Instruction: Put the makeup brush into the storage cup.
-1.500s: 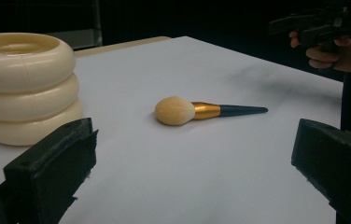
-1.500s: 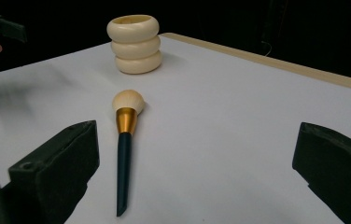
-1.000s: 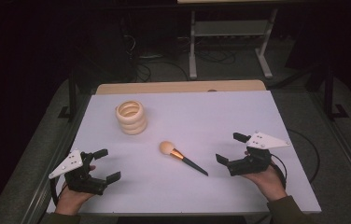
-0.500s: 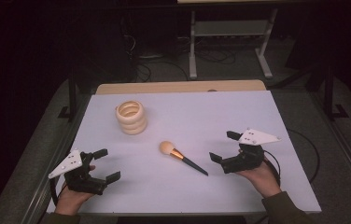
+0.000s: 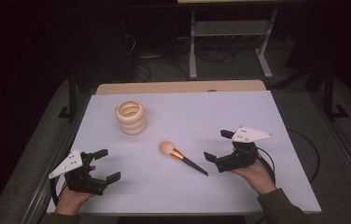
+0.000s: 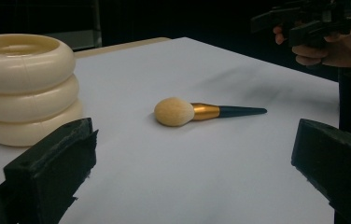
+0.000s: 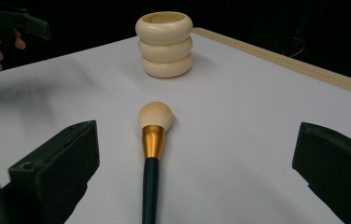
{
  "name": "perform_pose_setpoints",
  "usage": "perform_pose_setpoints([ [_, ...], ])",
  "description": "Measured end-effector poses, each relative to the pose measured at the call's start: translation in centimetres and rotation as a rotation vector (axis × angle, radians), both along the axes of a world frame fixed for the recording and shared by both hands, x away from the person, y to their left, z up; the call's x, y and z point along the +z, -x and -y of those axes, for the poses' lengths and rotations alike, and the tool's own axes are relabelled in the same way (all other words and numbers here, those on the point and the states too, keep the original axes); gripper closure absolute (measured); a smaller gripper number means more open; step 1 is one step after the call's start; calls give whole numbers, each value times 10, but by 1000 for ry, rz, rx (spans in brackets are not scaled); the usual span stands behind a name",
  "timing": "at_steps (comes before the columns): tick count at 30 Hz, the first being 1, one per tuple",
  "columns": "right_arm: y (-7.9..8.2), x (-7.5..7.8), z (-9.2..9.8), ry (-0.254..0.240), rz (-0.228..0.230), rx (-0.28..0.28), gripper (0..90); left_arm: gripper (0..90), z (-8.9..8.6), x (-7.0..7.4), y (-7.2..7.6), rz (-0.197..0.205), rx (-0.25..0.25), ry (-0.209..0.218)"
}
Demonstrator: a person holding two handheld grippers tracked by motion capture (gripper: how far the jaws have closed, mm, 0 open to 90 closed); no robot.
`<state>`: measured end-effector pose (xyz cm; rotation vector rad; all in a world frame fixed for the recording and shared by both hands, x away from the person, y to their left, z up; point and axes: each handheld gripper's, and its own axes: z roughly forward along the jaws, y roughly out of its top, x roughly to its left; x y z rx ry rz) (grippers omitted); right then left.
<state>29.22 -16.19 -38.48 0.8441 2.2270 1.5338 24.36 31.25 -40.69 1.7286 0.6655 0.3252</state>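
Where the high view looks down, a makeup brush with a tan head, gold ferrule and dark handle lies flat mid-table, between the left gripper and right gripper, both spread wide and empty. Through the left gripper view it lies sideways beside stacked cream rings. Through the right gripper view its handle end is cut off below.

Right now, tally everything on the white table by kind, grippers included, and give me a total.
Makeup brush: 1
Cream ribbed holder: 1
Left gripper, fingers open: 1
Right gripper, fingers open: 1
Total: 4
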Motion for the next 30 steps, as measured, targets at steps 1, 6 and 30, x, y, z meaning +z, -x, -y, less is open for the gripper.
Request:
perform_pose_setpoints([
  [1, -1, 0, -1, 2, 2, 3, 0, 0, 0, 0, 0, 1, -1, 0],
  [6, -3, 1, -8, 15, -13, 14, 0, 0, 1, 0, 1, -6, -1, -2],
  [30, -15, 8, -30, 35, -34, 63, 0, 0, 1, 0, 1, -3, -2, 6],
])
